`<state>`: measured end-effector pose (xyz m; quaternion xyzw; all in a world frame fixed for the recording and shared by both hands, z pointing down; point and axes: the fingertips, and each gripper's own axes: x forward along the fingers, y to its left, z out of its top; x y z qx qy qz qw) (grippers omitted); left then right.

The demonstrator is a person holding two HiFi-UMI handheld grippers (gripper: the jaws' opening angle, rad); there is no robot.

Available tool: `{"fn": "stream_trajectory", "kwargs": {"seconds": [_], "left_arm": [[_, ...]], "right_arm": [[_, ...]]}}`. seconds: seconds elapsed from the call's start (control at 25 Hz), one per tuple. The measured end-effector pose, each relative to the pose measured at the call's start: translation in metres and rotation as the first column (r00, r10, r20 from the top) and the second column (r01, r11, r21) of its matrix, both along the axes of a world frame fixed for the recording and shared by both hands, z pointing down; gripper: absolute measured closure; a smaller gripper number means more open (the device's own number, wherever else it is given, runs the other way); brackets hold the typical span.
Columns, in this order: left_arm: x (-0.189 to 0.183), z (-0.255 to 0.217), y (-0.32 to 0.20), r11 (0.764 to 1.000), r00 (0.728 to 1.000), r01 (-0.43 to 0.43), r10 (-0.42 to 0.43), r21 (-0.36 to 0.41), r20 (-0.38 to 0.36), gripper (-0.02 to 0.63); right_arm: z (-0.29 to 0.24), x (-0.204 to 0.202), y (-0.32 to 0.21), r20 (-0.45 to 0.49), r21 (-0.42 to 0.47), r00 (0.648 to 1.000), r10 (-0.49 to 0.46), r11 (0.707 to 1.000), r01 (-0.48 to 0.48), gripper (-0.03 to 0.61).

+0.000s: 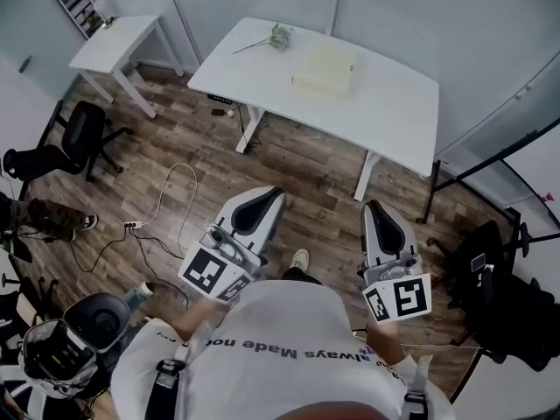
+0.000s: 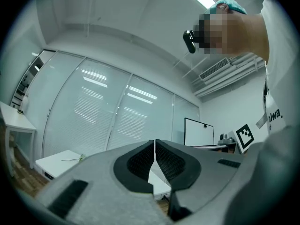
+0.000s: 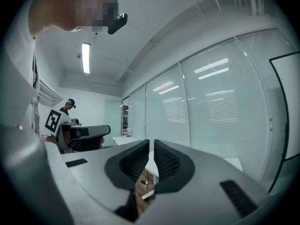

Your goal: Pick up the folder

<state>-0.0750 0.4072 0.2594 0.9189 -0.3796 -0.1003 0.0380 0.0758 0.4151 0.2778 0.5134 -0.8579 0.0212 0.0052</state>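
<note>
On the white desk [image 1: 394,103] at the far side of the room, the pale yellow folder [image 1: 325,71] lay flat, about midway along the top. A green sprig [image 1: 269,38] lay near the desk's far left corner, close to the folder but not touching it. The folder was well apart from both grippers, with bare wooden floor [image 1: 297,164] between.

The left gripper [image 1: 271,193] was held in front of the person's white shirt [image 1: 262,339], pointing toward the desk. In the left gripper view its jaws met along a single seam, and nothing was between them. The right gripper [image 1: 378,206] was held alongside, pointing the same way. Its own view showed the pads drawn together with only a thin slit left, and nothing held.

A smaller white table [image 1: 118,46] stood at the upper left of the head view, with a black office chair [image 1: 83,134] near it. A power strip [image 1: 131,225] and its cable lay on the floor. A whiteboard [image 2: 199,131] showed in the left gripper view. A second person [image 3: 70,105] stood in the background of the right gripper view.
</note>
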Motion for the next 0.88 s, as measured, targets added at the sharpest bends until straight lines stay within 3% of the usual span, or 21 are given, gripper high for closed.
{"fn": "stream_trajectory", "kwargs": {"seconds": [0.36,0.88], "left_arm": [[0.033,0.002,-0.06,1.0,1.0,0.005,-0.005,0.002,-0.001,0.597],[0.033,0.015,-0.118,0.999,1.0,0.017,-0.017,-0.032,0.003,0.597]], "right_arm": [[0.0,0.031,-0.058,-0.01,0.001,1.0,-0.012,1.0,0.012,0.544],[0.013,0.032,-0.114,0.006,-0.027,1.0,-0.015,1.0,0.015,0.544]]}}
